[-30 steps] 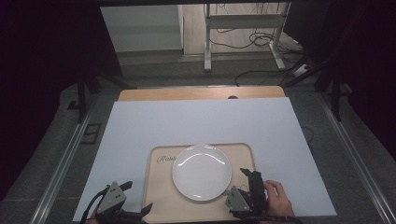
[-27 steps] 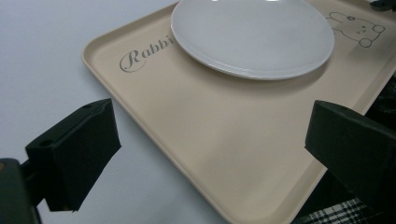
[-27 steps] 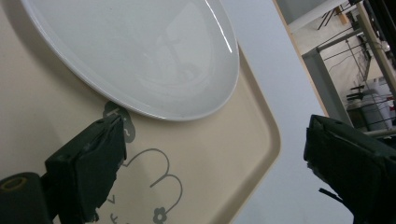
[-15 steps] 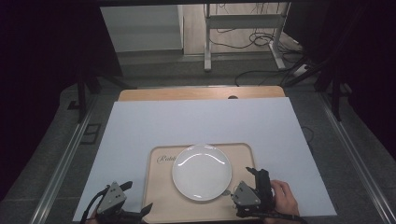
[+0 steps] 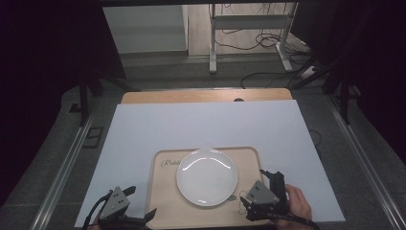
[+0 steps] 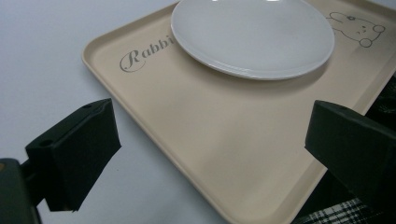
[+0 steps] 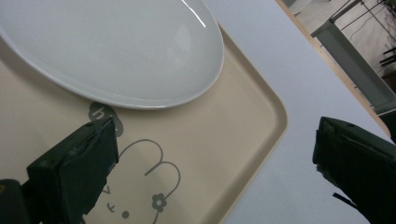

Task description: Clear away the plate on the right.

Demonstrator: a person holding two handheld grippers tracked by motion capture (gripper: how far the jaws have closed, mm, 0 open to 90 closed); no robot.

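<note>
Both tongs, left tongs (image 5: 143, 218) and right tongs (image 5: 268, 179), were released beside the tray (image 5: 163, 211) at lower centre. Close squarely on opposite rims, keeping the plate (image 5: 207, 176) level.

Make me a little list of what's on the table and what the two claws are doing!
plate: white, empty, on the tray
tray: beige, rabbit drawing, on the white table cover
left claw: open, at the tray's near left corner
right claw: open, over the tray's near right corner
holding anything: no
</note>
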